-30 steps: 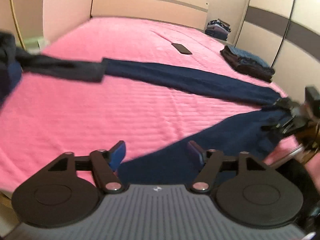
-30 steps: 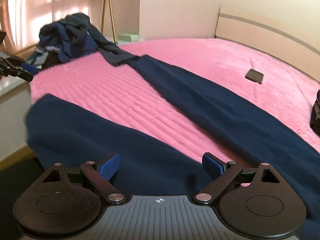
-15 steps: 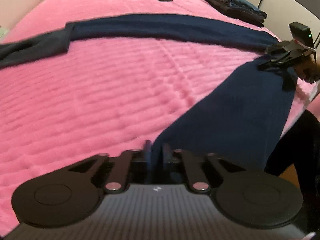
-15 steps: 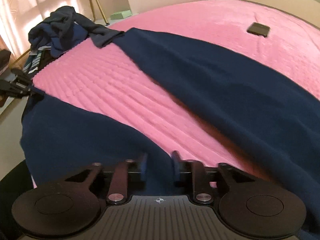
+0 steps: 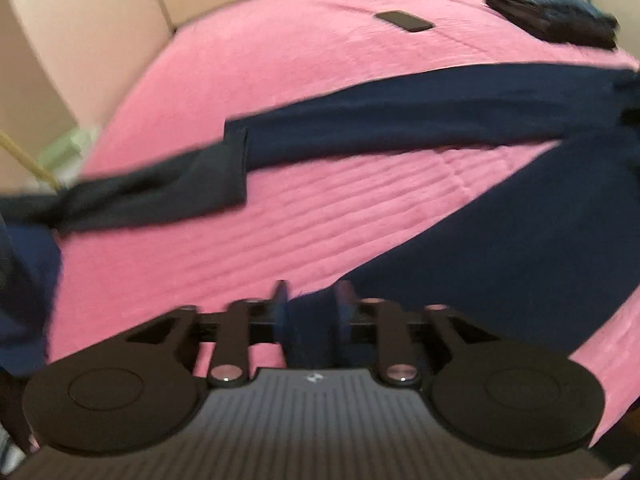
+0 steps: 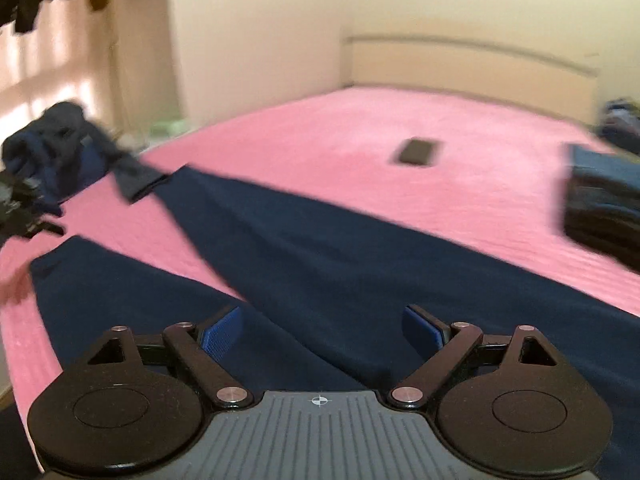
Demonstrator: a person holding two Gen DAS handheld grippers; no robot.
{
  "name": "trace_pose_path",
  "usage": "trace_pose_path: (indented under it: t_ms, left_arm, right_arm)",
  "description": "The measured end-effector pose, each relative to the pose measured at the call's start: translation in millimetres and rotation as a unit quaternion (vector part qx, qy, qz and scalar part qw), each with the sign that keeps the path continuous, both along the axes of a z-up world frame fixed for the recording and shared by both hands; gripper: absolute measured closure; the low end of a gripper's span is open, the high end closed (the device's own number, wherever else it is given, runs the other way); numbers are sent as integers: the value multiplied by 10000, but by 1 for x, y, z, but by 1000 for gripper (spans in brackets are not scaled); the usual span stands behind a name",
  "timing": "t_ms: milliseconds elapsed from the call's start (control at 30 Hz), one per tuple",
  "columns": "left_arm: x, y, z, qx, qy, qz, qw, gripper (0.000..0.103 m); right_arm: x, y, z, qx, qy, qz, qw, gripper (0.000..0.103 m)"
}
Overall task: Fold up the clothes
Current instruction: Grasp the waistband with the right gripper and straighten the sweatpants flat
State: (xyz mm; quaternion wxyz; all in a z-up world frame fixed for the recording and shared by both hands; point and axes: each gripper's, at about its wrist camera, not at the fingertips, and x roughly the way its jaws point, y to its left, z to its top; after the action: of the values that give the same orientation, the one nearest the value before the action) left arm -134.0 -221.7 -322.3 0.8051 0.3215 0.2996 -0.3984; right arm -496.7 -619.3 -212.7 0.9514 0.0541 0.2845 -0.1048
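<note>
In the left wrist view, the left gripper sits at 6 o'clock, its blue-padded jaws partly apart and opening, with a bunched fold of the dark navy cloth trousers between them; motion blur hides whether the pads press on the cloth. From there one trouser leg spreads toward 3 o'clock over the ribbed pink quilted bedspread. The other leg crosses the middle of the view from 3 toward 9 o'clock, where a dark grey cloth garment lies over its end. Farther off, at 1 o'clock, a flat black rectangular phone-like slab lies on the bedspread, and at 2 o'clock a stack of folded dark clothes rests near the bed's edge.

In the right wrist view, the right gripper at 6 o'clock has its jaws wide and opening; nothing is gripped, and the navy trousers lie flat on the bed just beyond the pads. The two legs fan out toward 9 and 10 o'clock. At 9 o'clock a loose heap of dark blue and grey clothes sits at the bed's edge. Toward 1 o'clock lies the black slab, at 3 o'clock the folded stack, and at 12 o'clock the pale cream headboard stands against the wall.
</note>
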Motion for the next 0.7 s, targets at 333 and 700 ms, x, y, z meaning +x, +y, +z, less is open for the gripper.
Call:
trace_pose_path:
  t_ms: [333, 700]
  left_arm:
    - [-175, -64, -17, 84, -906, -2893, 9529, 62]
    - [-248, -129, -63, 962, -1695, -4215, 8857, 66]
  right_arm:
    - [-164, -25, -22, -1894, 1511, -1038, 9646, 14]
    - [-205, -66, -91, -4259, 3216, 151, 8455, 37]
